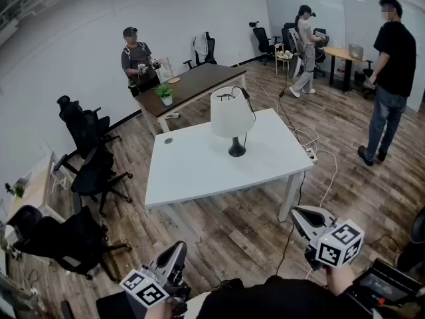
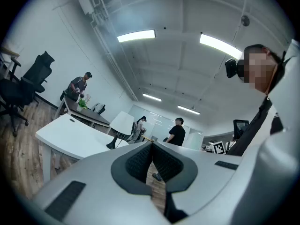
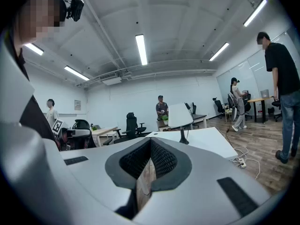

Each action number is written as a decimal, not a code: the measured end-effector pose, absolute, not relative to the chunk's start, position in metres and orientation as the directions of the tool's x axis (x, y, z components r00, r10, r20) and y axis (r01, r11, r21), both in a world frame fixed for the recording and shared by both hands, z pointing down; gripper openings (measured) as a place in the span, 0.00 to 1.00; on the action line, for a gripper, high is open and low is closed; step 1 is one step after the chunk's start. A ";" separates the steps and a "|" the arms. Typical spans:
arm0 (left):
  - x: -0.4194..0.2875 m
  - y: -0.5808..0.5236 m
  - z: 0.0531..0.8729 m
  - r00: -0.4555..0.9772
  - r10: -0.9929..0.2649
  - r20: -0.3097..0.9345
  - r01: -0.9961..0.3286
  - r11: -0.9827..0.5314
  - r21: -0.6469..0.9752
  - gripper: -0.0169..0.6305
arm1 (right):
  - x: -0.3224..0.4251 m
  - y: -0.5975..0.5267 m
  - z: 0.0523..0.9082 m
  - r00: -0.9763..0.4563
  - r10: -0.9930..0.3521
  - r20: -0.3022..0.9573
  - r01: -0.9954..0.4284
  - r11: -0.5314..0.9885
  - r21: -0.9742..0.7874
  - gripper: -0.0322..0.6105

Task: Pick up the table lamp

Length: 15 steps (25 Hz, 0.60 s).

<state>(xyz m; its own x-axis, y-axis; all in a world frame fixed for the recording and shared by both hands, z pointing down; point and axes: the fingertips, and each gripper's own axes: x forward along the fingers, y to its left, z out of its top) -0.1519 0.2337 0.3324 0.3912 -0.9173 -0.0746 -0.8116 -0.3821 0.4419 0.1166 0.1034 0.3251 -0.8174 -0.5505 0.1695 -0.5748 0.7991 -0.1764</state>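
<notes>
plastic, pale grey and smooth, on the left gripper (image 1: 179, 246) at seven o'clock of the head view, with a black-and-white marker cube (image 1: 143, 290) behind it. ribbed black pads (image 2: 139, 162) pressed flat together, claw closed, nothing caught between.

black mesh office chairs (image 1: 93, 168) on wheeled star bases at nine o'clock, standing on a wood-plank floor (image 1: 226, 234) of grey-brown grain.

white table (image 1: 192, 175) at centre: flat matte rectangular top, a small round hole near its ten o'clock corner, square white legs.

dark brown desk (image 1: 199, 82) behind at eleven o'clock, carrying a small potted plant (image 1: 165, 93) in a white pot.

table lamp (image 1: 232, 115) standing on the white top toward its far edge, at twelve o'clock from the middle of the head view, well apart from both claws. smooth white shade shaped as a tapered drum, narrower on top, over a thin dark stem and a black, flared, round foot. long axis vertical, upright, no visible tilt; narrow end of the shade pointing at the ceiling, foot flat on the table. thin black cord looped over the top of the shade and hanging down its right side.

white power strip (image 1: 311, 154) and pale cables on the floor at three o'clock of the table.

right gripper (image 1: 296, 212) at five o'clock, same grey shell, tipped slightly down. textured black pads (image 3: 161, 158) shut on each other, empty.

person in a black t-shirt and jeans (image 1: 392, 78) standing at two o'clock.
</notes>
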 end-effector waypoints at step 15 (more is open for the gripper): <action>-0.147 0.224 0.333 0.381 -0.922 -0.066 -0.821 -0.371 0.435 0.05 | 0.126 0.091 0.335 -0.813 -0.555 0.178 -0.582 0.787 -0.207 0.07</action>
<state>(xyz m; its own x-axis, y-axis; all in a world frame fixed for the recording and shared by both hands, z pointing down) -0.1472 0.2239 0.3333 0.3812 -0.9221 -0.0665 -0.8206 -0.3706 0.4351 0.1261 0.0913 0.3348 -0.8130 -0.5546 0.1776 -0.5818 0.7865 -0.2072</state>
